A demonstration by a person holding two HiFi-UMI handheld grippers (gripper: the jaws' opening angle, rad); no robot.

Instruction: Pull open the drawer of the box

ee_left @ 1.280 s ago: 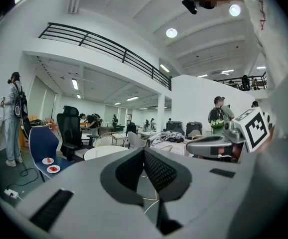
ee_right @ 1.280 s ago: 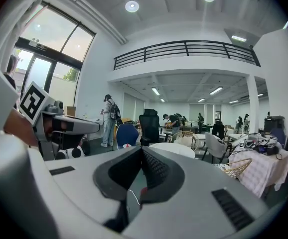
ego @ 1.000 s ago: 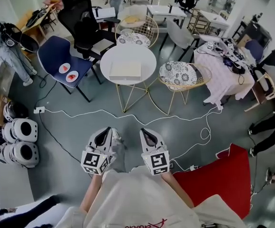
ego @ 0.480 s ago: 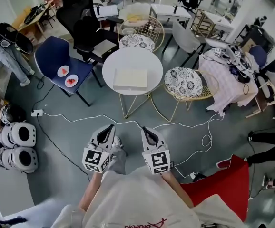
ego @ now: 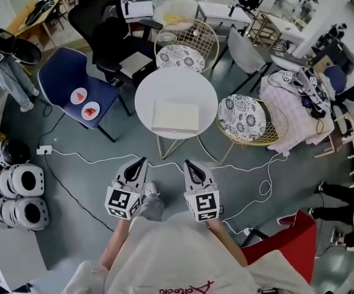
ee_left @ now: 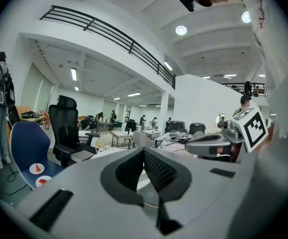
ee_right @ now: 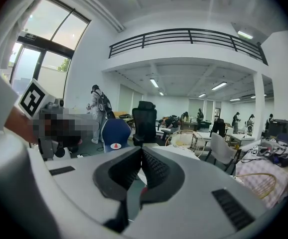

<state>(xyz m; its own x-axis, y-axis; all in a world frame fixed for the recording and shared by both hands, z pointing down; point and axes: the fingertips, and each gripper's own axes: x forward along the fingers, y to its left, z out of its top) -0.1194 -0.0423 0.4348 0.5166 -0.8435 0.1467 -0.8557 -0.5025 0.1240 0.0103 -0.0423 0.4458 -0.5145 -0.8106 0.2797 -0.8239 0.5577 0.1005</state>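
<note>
A flat cream box [ego: 176, 116] lies on a round white table [ego: 165, 84] in the head view; I cannot make out its drawer front from here. My left gripper [ego: 141, 162] and right gripper [ego: 188, 163] hang side by side over the grey floor, short of the table's near edge and apart from the box. In the left gripper view the left gripper [ee_left: 144, 151] has its jaws together with nothing between them. The right gripper [ee_right: 141, 151] in its own view is also shut and empty.
A blue chair [ego: 64, 72] with two small plates stands left of the table, and a black office chair [ego: 106, 17] stands behind it. Wire chairs with patterned cushions [ego: 245, 118] flank the table on the right and at the back. A white cable [ego: 91, 158] runs across the floor. A red object [ego: 287, 241] is at lower right.
The table and box have come nearer and lower in the head view. Both grippers have kept their pose, shut and side by side.
</note>
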